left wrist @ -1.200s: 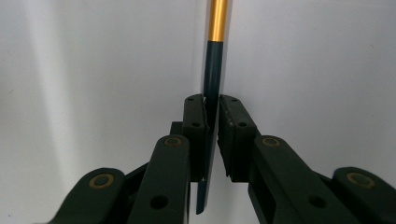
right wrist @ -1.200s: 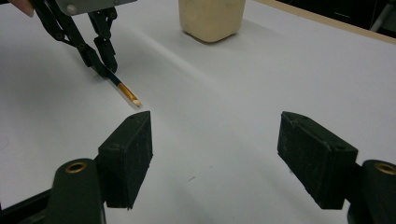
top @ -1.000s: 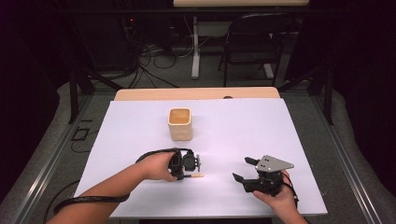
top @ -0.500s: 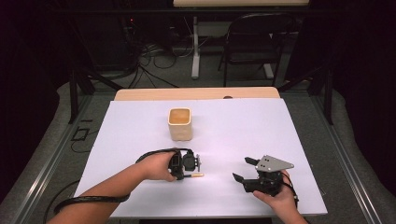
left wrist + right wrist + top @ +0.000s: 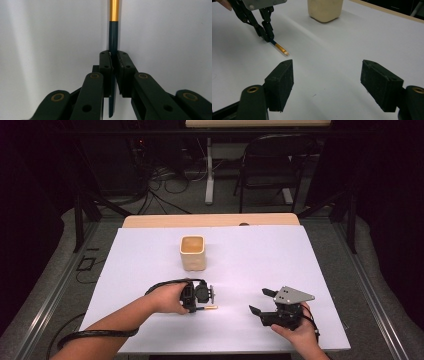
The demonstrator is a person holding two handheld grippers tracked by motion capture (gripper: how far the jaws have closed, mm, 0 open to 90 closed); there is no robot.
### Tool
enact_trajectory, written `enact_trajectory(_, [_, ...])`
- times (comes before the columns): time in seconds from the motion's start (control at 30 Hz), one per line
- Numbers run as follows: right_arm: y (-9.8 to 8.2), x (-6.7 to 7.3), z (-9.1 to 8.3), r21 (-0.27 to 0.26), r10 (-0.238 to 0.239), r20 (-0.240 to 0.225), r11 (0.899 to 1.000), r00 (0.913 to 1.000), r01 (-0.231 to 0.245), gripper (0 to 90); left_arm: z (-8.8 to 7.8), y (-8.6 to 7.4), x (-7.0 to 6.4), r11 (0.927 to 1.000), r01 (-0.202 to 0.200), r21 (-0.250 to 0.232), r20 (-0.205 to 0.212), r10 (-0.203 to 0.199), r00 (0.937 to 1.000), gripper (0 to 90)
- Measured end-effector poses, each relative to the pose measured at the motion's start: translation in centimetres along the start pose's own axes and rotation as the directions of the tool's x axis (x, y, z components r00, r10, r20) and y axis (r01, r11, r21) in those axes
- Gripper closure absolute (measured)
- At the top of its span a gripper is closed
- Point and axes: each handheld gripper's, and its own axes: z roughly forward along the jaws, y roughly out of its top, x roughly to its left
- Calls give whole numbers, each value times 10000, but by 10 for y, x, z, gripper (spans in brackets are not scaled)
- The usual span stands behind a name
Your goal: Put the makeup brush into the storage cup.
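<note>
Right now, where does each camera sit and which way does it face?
High view: above the near table edge, facing forward and down on the white table; both forearms, left gripper, right gripper.
Left gripper view: on that gripper, looking along its fingers, shut on a dark pen with a gold end.
Right gripper view: low over the table, fingers open, facing the cream cup.
Shared: pen, cup and left gripper, in high and right gripper views.

high view overhead facing forward, gripper views close, sharing table (image 5: 250, 255)
</note>
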Motion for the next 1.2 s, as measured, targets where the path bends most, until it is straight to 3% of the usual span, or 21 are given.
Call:
enact_trajectory(0.27, [0, 0, 1, 22, 42, -19, 10000, 10000, -42, 264, -11, -3, 0, 9997, 157, -188, -99, -159, 9998, 836])
enact_trajectory(0.4, [0, 0, 0, 168, 19, 28, 9999, 10000, -20, 264, -22, -5, 1, 9979, 297, -577, -292, -315, 9991, 836])
enact_trajectory(0.57, [0, -1, 1, 23, 55, -8, 10000, 10000, -55, 264, -36, -8, 1, 9893, 545, -1353, -291, -589, 9978, 836])
enact_trajectory(0.6, [0, 0, 1, 22, 75, -12, 10000, 10000, -75, 264, -39, -8, 2, 9892, 536, -1364, -156, -562, 9983, 836])
enact_trajectory(0.67, [0, 0, 1, 39, 72, -10, 10000, 10000, -72, 264, -41, -9, 0, 9879, 586, -1435, -275, -632, 9976, 836])
enact_trajectory(0.73, [0, -1, 1, 116, 35, -27, 9999, 10000, -34, 264, -46, -10, 0, 9810, 667, -1822, -75, -692, 9976, 836])
enact_trajectory(0.8, [0, 0, 1, 115, 27, -11, 9999, 10000, -27, 264, -48, -11, 0, 9790, 674, -1924, -165, -719, 9973, 836])
enact_trajectory(0.9, [0, -1, 1, 99, 42, -11, 9999, 10000, -42, 265, -52, -12, -1, 9720, 719, -2239, -79, -756, 9971, 836])
enact_trajectory(0.93, [0, -1, 1, 111, 42, -1, 9999, 10000, -42, 264, -53, -13, -2, 9666, 769, -2446, -144, -829, 9965, 836])
enact_trajectory(1.07, [0, 0, 1, 128, 23, -9, 9999, 10000, -23, 264, -57, -15, -2, 9593, 875, -2684, -81, -931, 9956, 836])
enact_trajectory(1.2, [0, -1, 1, 117, 49, -1, 9999, 10000, -49, 265, -61, -19, -2, 9374, 1098, -3304, 1, -1163, 9932, 836])
